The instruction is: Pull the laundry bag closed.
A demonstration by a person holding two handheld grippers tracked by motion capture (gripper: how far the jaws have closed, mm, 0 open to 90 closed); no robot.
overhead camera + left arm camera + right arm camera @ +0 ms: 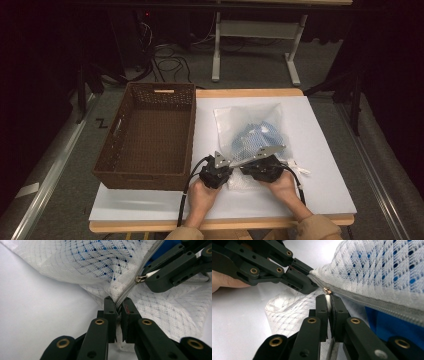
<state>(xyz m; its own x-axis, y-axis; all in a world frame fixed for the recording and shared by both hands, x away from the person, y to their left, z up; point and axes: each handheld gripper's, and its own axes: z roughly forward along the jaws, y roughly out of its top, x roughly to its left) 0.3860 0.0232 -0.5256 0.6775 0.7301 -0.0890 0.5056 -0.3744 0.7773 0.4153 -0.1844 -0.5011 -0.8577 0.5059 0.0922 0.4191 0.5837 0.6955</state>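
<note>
While both claws clamp the mesh bag, the white tabletop stands over grey floor.

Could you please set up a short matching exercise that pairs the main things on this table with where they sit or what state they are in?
Things:
1. wicker basket
2. mesh bag
3. left tongs
4. right tongs

Places or states:
A. shut on the white zipper pull
B. lies on the white sheet, with blue cloth inside
C. shut on the bag's zipper tape
D. stands at the table's left side, brown

Pairs: 1-D, 2-B, 3-C, 4-A
</note>
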